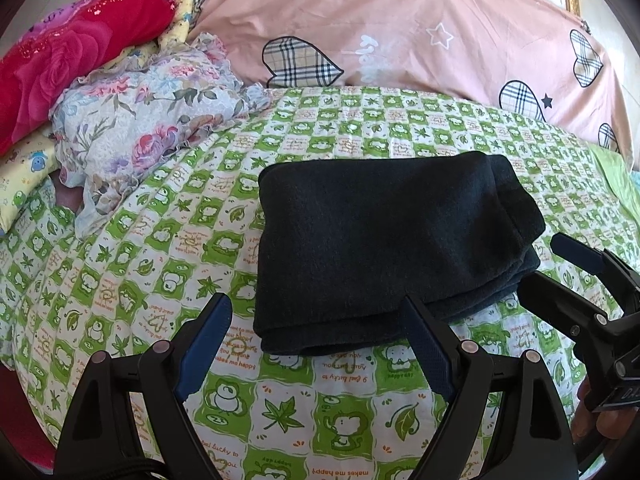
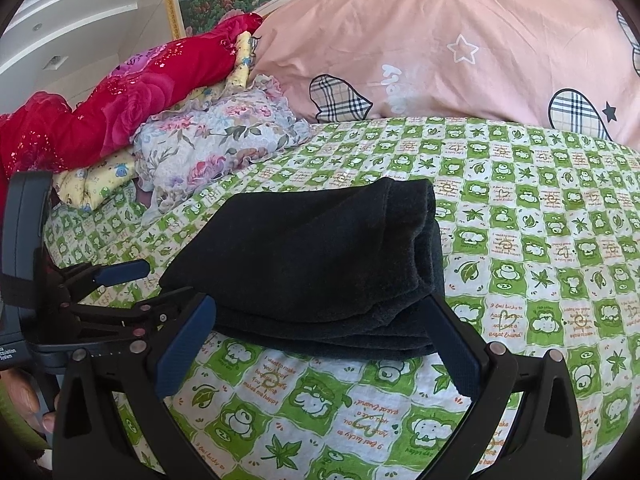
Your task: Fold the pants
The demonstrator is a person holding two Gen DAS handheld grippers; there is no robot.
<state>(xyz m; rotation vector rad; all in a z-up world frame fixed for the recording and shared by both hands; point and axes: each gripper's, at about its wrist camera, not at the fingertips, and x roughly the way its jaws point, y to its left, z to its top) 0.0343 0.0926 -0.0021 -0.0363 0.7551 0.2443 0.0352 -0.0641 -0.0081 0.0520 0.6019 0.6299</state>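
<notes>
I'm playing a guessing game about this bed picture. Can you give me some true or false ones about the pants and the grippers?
1. The pants are folded into a dark bundle on the green sheet. True.
2. The left hand-held gripper is shut on the pants. False: it is open and holds nothing.
3. The right hand-held gripper is open. True.
4. The pants lie on top of the pink pillow. False: the pillow is behind them, apart.
5. A floral cloth is heaped to the left of the pants. True.
</notes>
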